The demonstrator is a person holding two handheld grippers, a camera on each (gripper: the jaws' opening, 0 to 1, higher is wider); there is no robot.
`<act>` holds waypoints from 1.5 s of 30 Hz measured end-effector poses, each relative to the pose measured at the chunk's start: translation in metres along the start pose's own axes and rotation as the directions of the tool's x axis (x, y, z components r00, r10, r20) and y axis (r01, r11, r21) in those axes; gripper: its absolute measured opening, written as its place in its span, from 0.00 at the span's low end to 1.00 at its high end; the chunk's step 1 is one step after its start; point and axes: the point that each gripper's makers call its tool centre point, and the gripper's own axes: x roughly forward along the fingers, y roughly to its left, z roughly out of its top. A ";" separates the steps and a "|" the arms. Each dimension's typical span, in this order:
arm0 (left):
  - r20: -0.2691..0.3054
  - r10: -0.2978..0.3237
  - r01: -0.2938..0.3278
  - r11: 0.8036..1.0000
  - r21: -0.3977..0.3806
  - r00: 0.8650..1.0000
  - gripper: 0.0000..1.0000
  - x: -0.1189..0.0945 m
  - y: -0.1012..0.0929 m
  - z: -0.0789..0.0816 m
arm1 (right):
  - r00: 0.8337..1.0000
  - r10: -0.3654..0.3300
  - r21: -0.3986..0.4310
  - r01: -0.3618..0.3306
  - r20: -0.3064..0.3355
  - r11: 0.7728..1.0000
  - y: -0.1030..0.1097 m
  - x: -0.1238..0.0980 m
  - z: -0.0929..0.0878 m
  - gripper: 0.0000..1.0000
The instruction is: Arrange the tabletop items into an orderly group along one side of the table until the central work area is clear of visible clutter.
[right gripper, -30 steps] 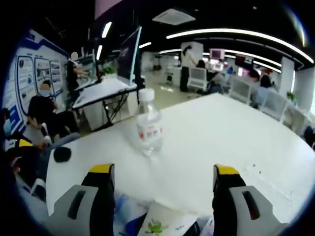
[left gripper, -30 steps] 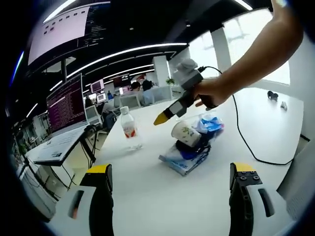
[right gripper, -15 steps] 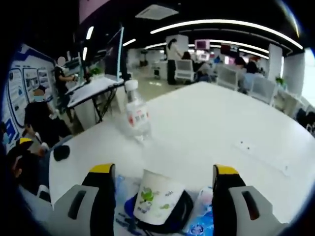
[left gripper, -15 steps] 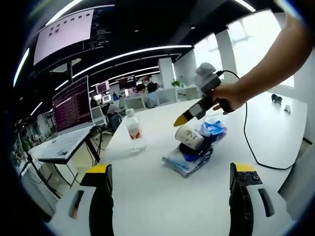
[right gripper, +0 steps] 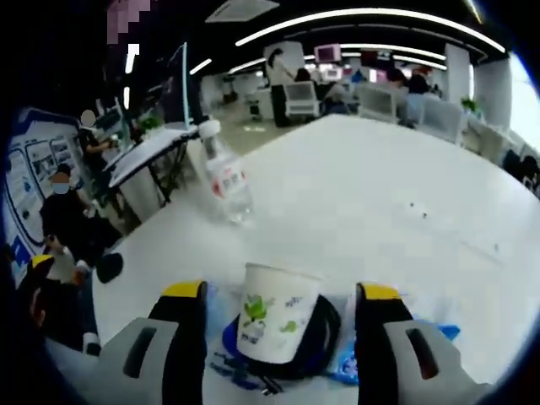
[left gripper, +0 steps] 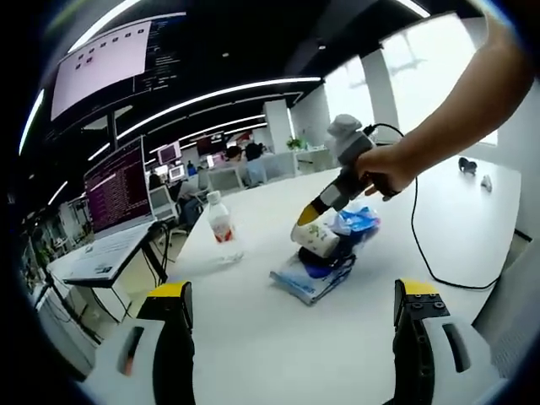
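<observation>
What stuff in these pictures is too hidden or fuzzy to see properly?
- Right gripper view: the dark thing under the paper cup is covered by it.
- Right gripper view: the bottle label is too blurry to read.
- Left gripper view: the monitor text is too small.

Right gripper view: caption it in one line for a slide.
Open right gripper straddles a white paper cup on blue clutter, water bottle standing beyond on the white table.

Big wall screen (left gripper: 105, 63) overhead, monitor (left gripper: 116, 186) on side desk (left gripper: 97, 257), ceiling light strips (right gripper: 363, 15), office chairs (right gripper: 375, 101), seated person (right gripper: 59, 211) beyond table edge.
</observation>
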 end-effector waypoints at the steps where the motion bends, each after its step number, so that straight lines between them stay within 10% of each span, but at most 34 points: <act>1: -0.002 -0.003 0.003 1.000 0.009 1.000 1.00 0.000 0.000 0.000 | 1.000 0.002 0.002 -0.002 -0.002 1.000 0.001 0.001 0.000 0.68; 45: 0.016 -0.067 0.067 0.998 -0.017 0.998 1.00 -0.006 -0.018 0.003 | 0.983 -0.004 0.082 0.020 -0.184 0.996 0.002 0.031 -0.009 0.54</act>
